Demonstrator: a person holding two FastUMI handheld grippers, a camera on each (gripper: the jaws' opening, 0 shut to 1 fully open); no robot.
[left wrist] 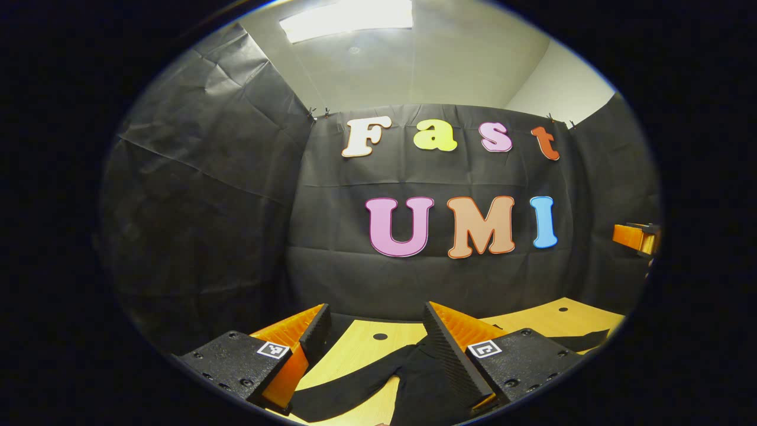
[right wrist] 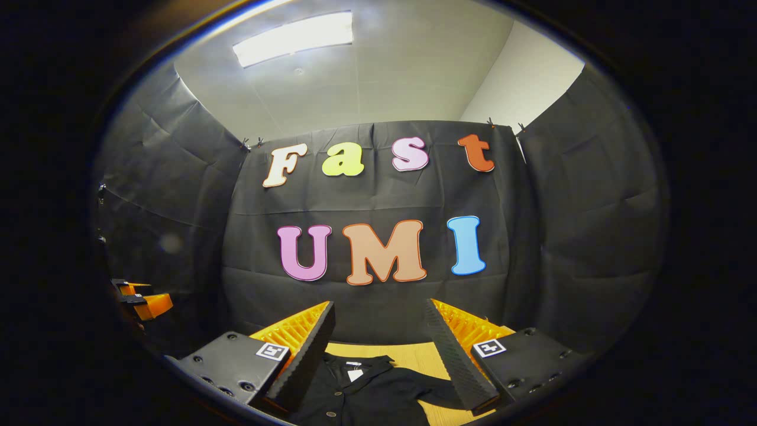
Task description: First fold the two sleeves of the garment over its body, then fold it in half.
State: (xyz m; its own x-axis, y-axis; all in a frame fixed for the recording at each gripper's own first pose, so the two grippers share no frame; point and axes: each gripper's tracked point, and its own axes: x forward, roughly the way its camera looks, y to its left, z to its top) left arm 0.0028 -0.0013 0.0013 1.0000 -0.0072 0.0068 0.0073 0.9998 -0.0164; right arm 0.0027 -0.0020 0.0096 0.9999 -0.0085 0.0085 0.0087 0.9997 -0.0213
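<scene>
On the wooden counter (left wrist: 556,319), a black garment (right wrist: 366,393) was laid flat, sleeves unfolded. The left gripper (left wrist: 374,322) and right gripper (right wrist: 378,319) were held above it, fingers spread, nothing grasped. Risk was judged: both cloth layers might be pinched together, dragging the body askew.

My right gripper (right wrist: 378,328) hangs above the wooden table (right wrist: 417,358), its jaws spread wide with nothing between them. Below lies a black garment (right wrist: 366,393), collar (right wrist: 355,362) toward the far wall, one sleeve (right wrist: 434,387) spread rightward. My left gripper (right wrist: 142,302) appears at the view's left edge.
</scene>
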